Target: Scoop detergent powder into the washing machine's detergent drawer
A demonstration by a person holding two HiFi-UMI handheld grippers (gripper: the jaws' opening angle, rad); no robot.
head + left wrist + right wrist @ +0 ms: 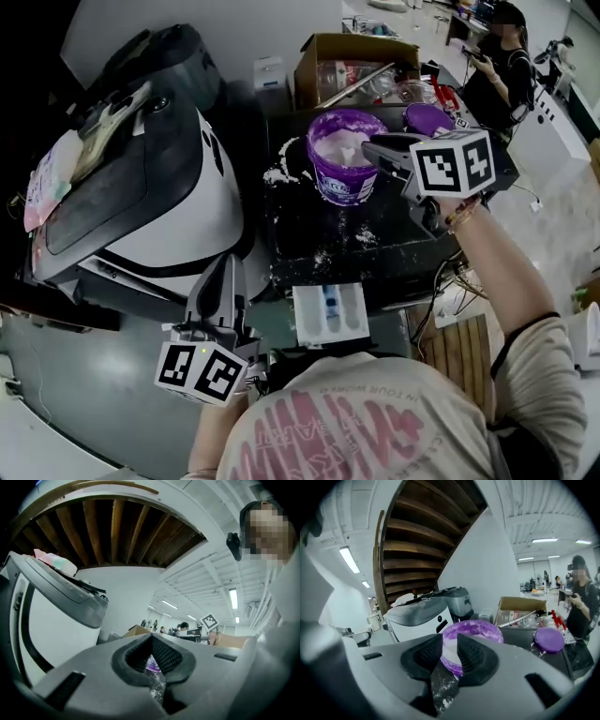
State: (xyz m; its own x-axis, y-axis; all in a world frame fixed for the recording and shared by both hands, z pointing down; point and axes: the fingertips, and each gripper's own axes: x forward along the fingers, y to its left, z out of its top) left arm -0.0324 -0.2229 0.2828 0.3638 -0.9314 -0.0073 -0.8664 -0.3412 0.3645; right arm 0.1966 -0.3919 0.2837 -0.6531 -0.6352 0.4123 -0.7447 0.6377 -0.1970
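Note:
The purple tub of white detergent powder (342, 157) stands open on the black table (375, 246); its purple lid (427, 117) lies behind it to the right. My right gripper (372, 150) hovers at the tub's right rim, jaws open and empty. In the right gripper view the tub (476, 632) shows through the gap of that gripper (450, 644). The white detergent drawer (328, 314) is pulled out near my body. My left gripper (228, 267) hangs left of the drawer beside the washing machine (159, 197), fingers together, holding nothing; in its own view the left gripper (151, 640) points level.
Spilled powder (281, 173) dusts the table left of the tub. A cardboard box (356, 66) of clutter stands behind it. A wooden pallet (459, 352) lies at the lower right. A person (497, 56) stands at the far back right.

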